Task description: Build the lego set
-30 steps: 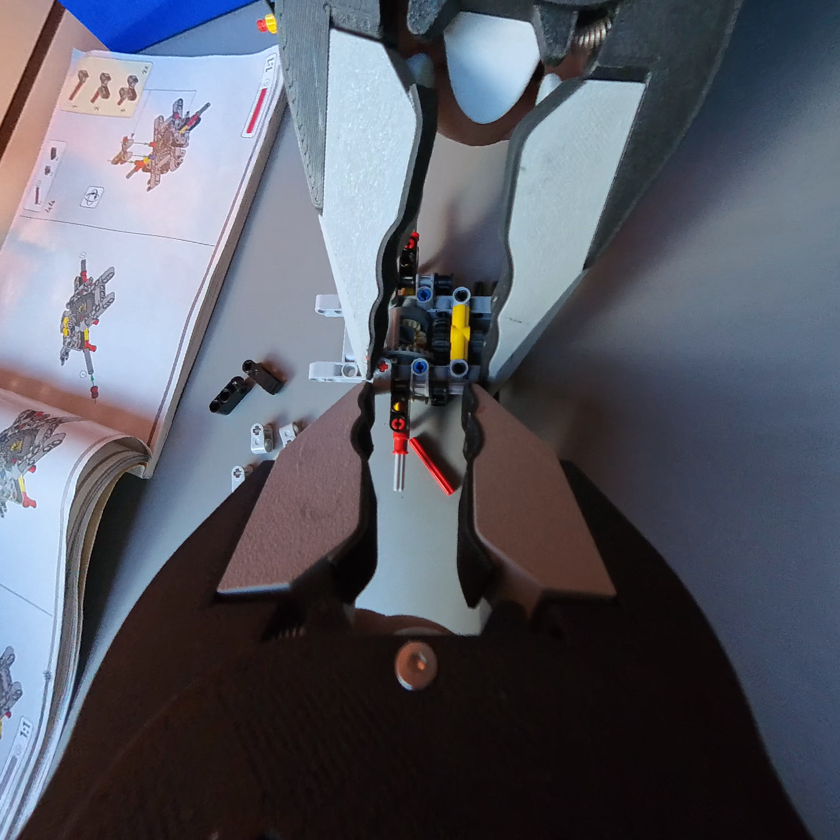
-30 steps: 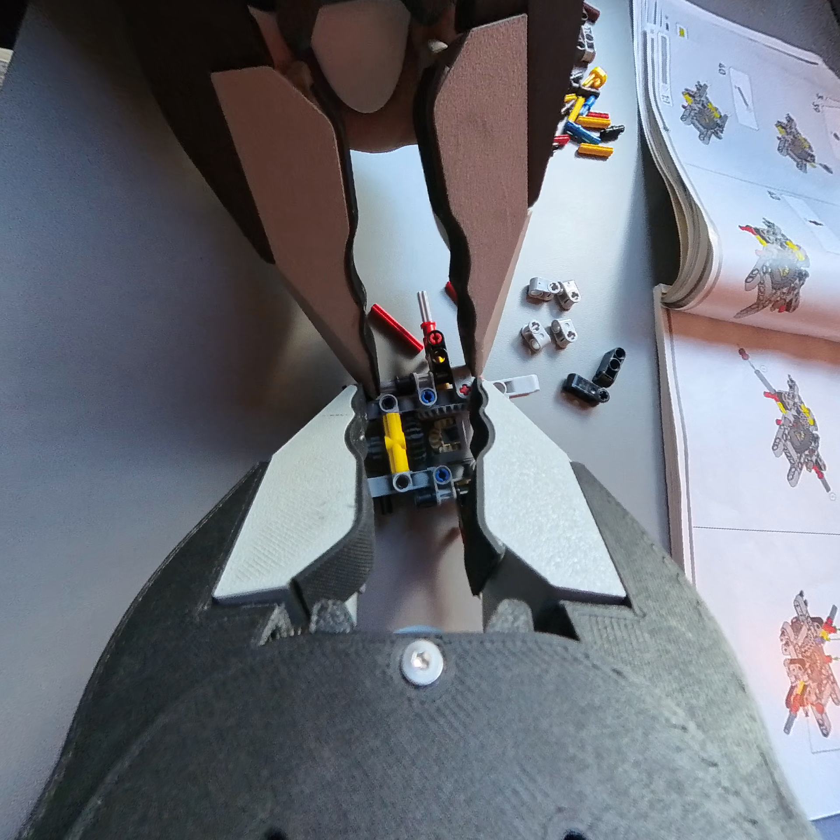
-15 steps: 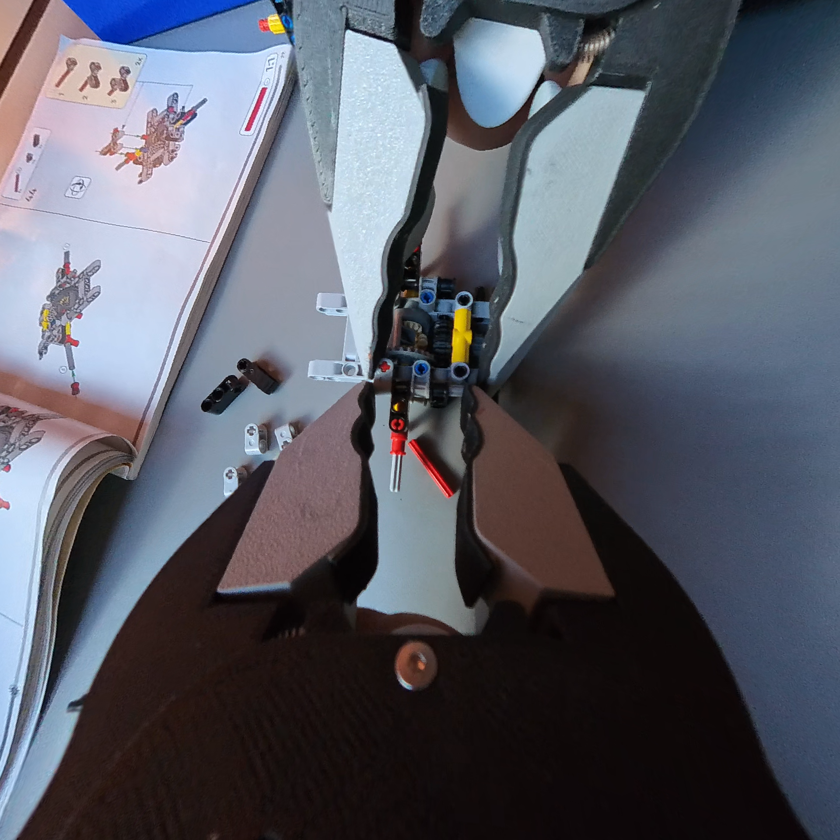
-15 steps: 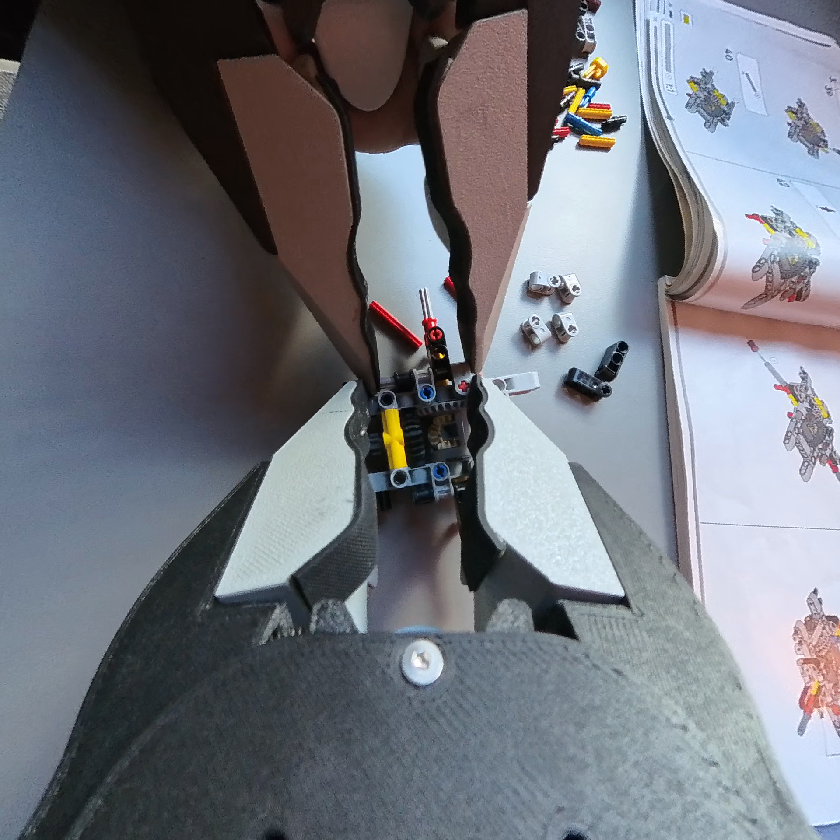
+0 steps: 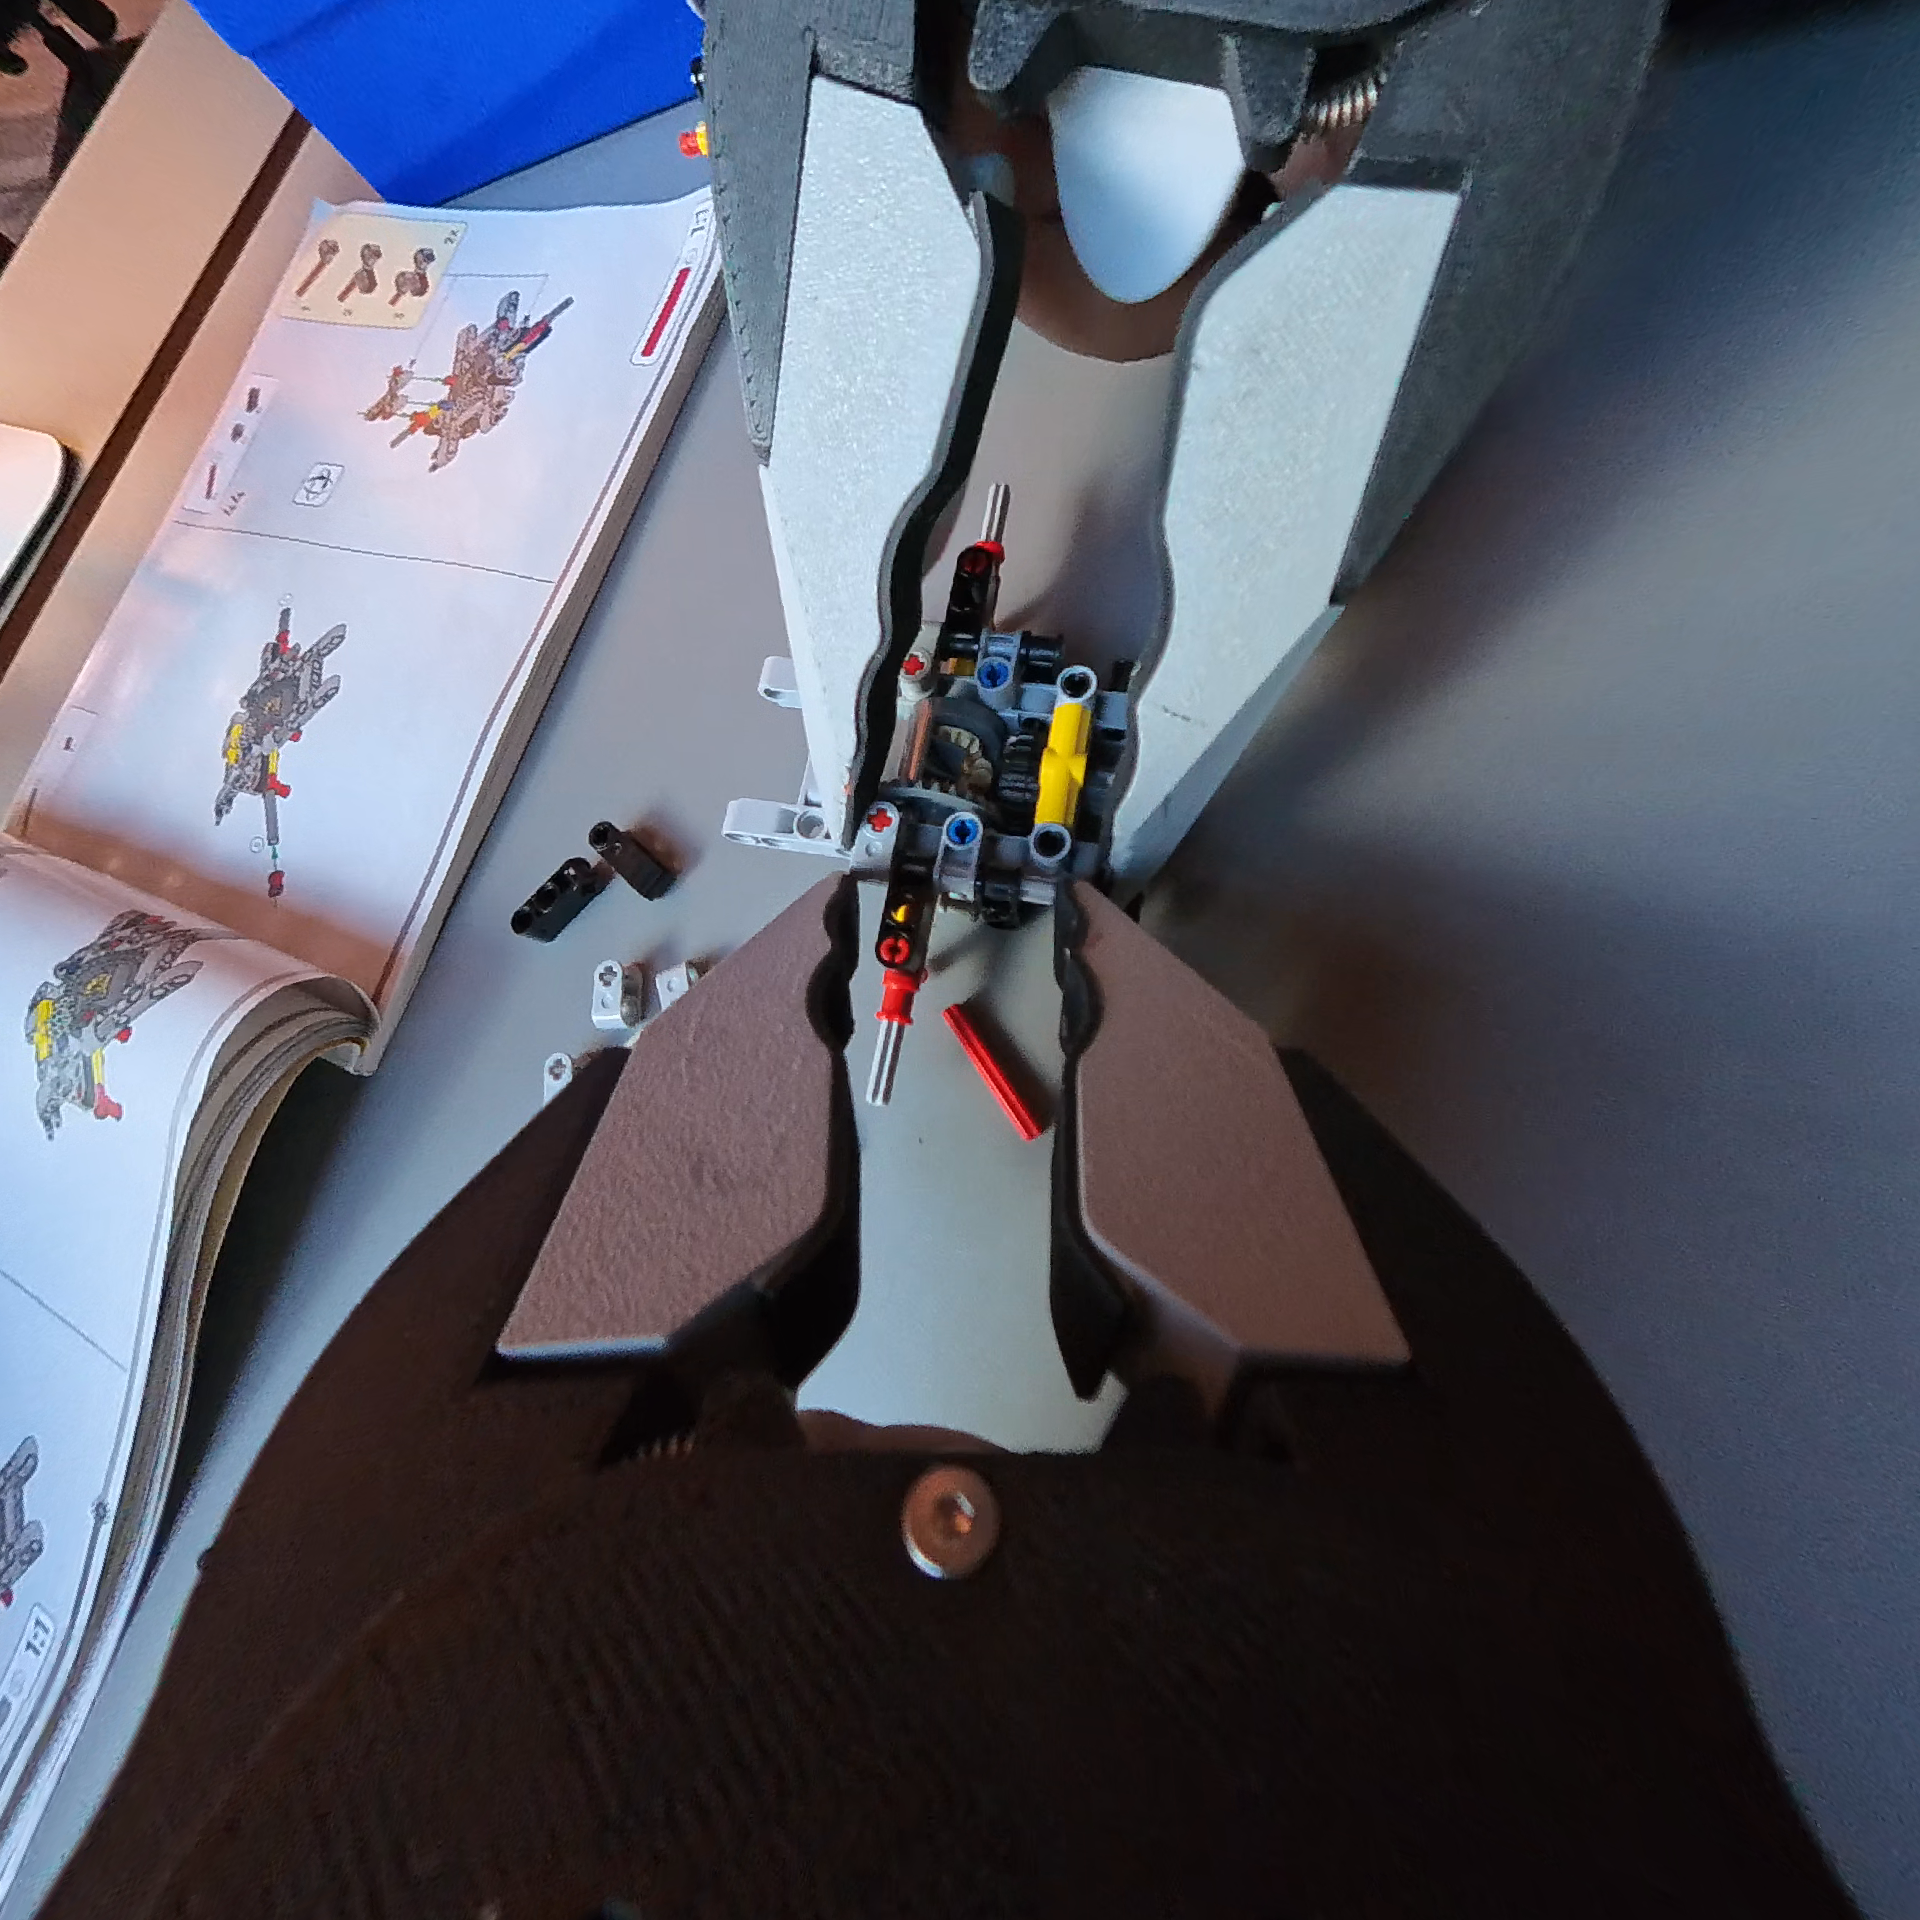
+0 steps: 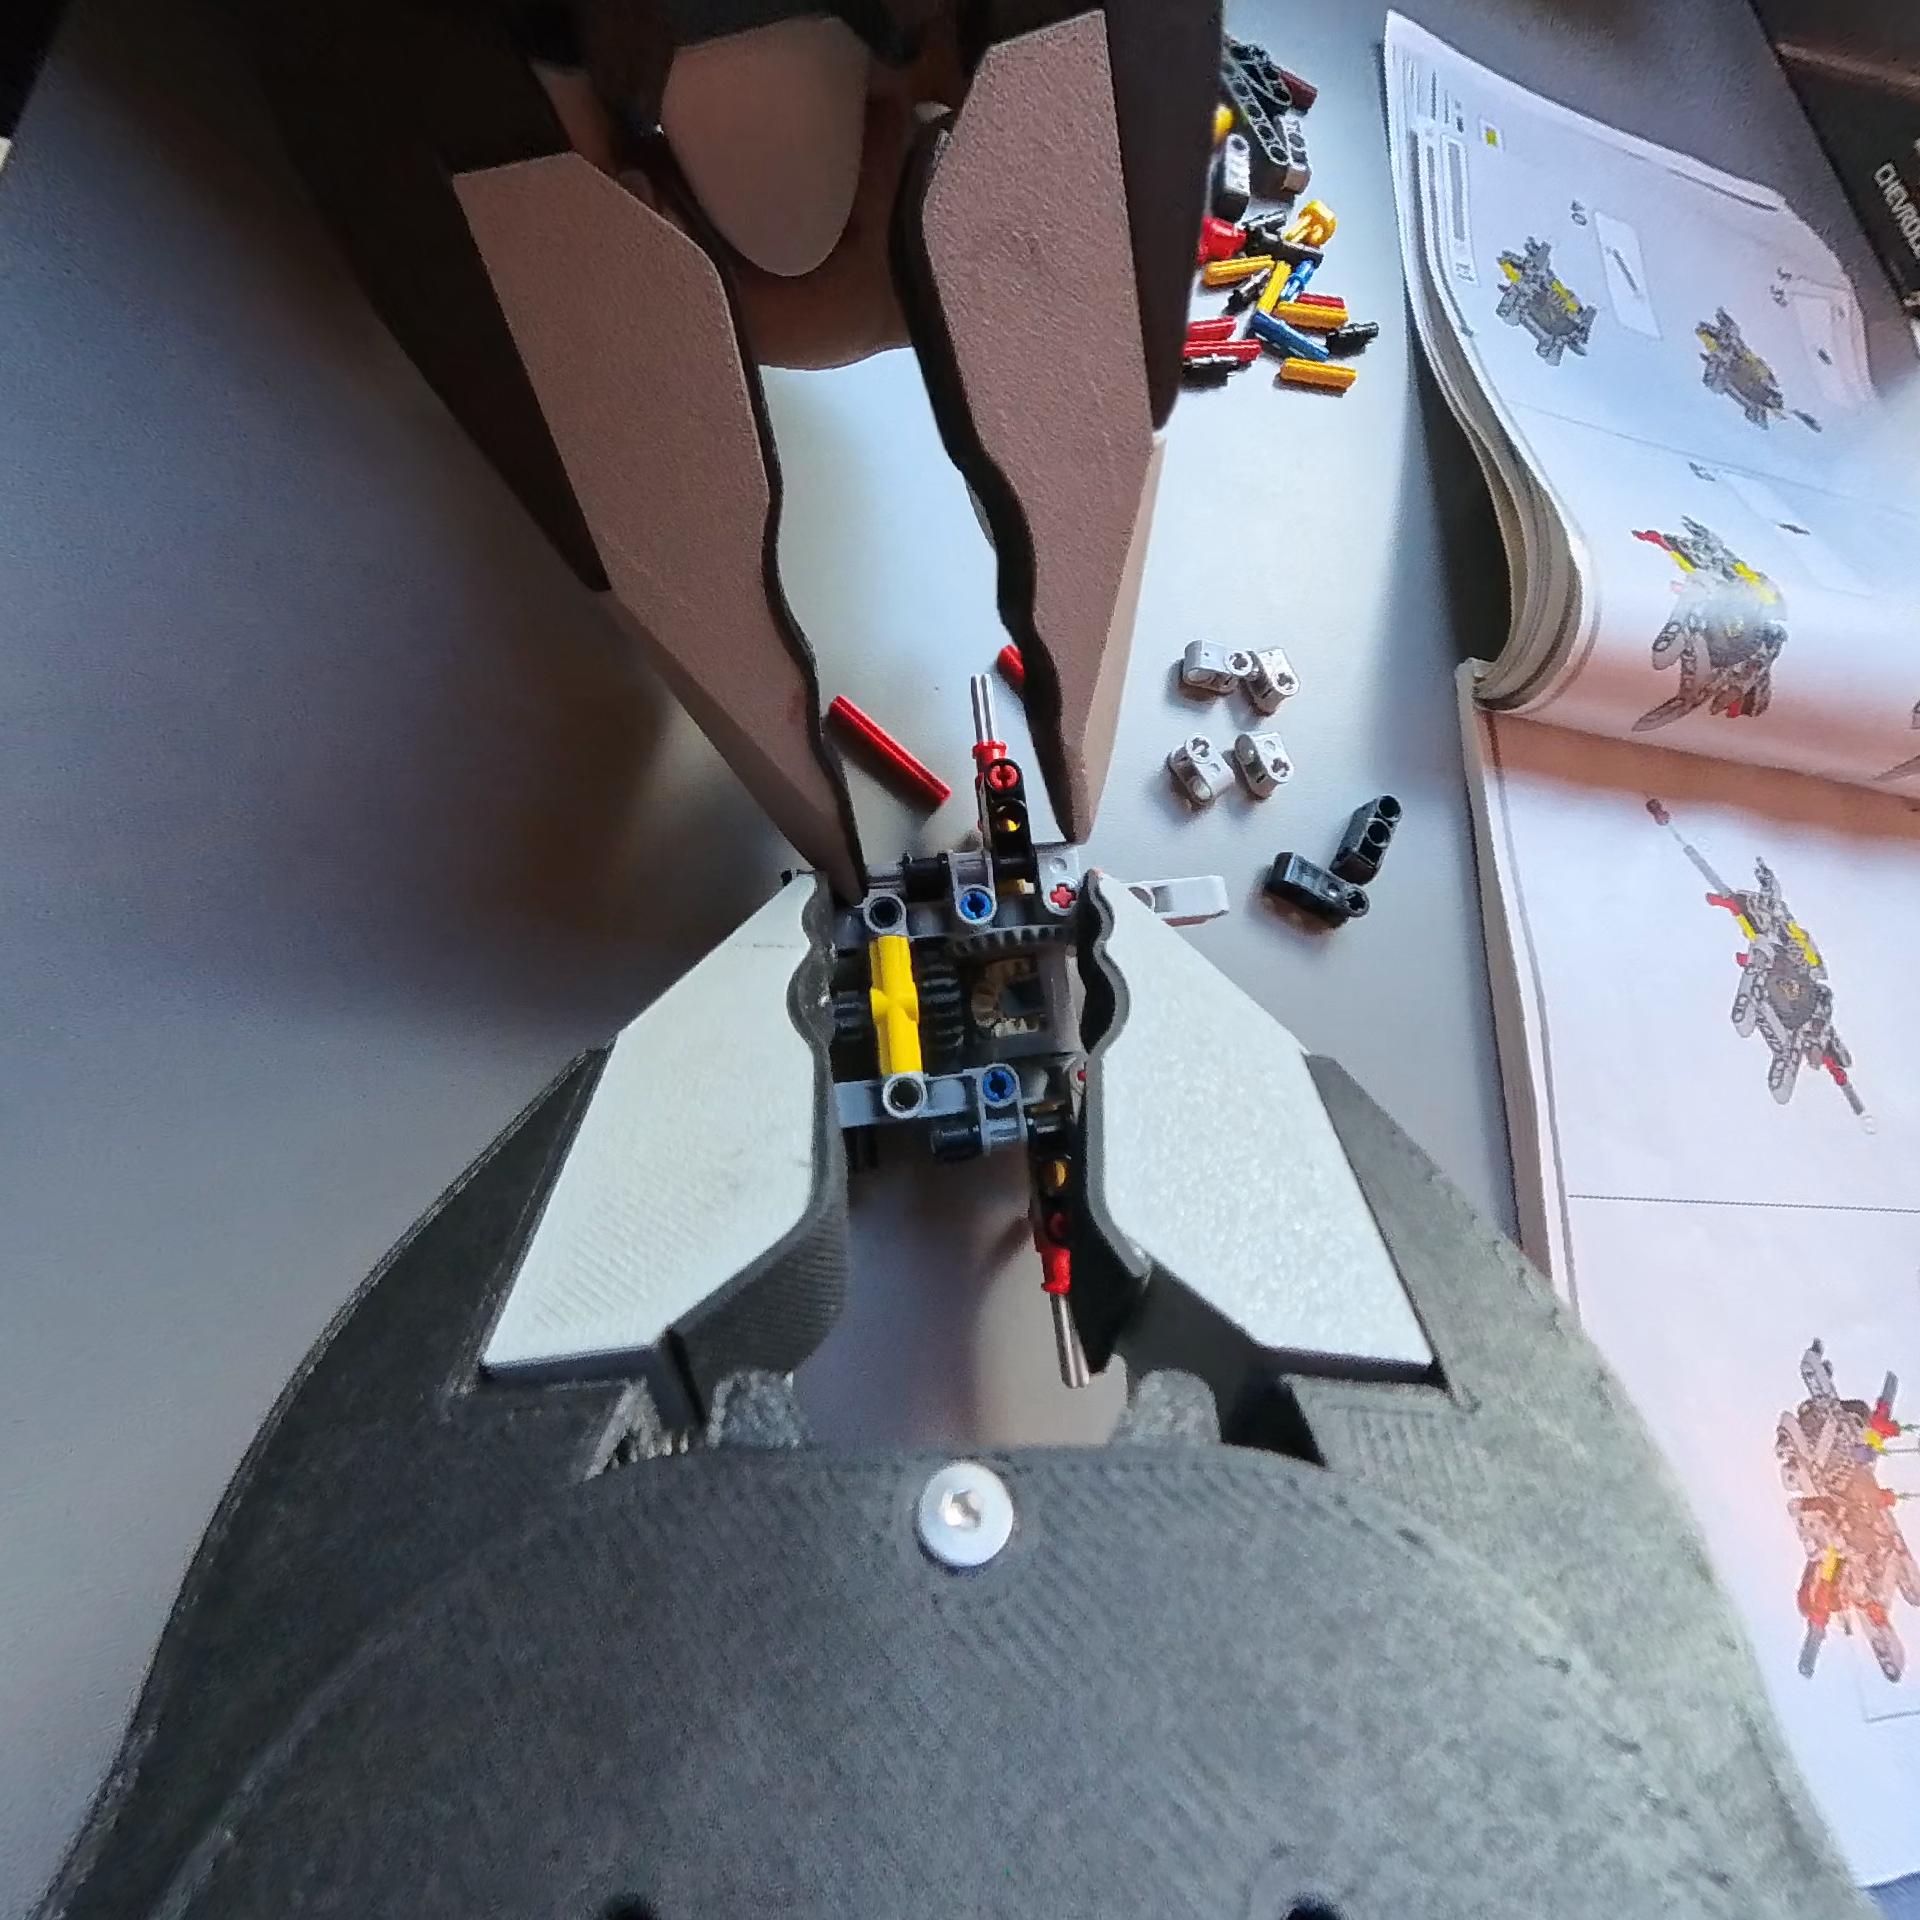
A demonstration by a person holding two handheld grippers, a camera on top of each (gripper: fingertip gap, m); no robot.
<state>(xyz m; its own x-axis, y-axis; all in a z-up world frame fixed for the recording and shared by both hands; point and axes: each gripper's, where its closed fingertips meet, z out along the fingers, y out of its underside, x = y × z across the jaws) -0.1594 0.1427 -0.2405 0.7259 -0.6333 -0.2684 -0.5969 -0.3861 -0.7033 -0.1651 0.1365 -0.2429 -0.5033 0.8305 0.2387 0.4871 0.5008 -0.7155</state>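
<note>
brown fingers (image 5: pixel 707 1164), grey fingers (image 6: pixel 686 1174), silver screws

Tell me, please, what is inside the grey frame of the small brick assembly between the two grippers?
Inside the brick assembly sit a yellow connector, black gears beside it and a tan gear. The right gripper fingers cover the frame's sides; what is underneath cannot be seen.

Open instruction booklet (image 6: pixel 1714 935), loose bricks (image 6: pixel 1273 301), blue box (image 5: pixel 447 83)

Surface: a smooth grey tabletop (image 5: pixel 1558 727) fills both views.
Light: warm, low light crosses it, leaving broad soft shadows on the grey.
Left edge: a pale tan ledge (image 5: pixel 125 239) borders the table.
Corner: a bright blue box (image 5: pixel 447 83) sits there.
</note>
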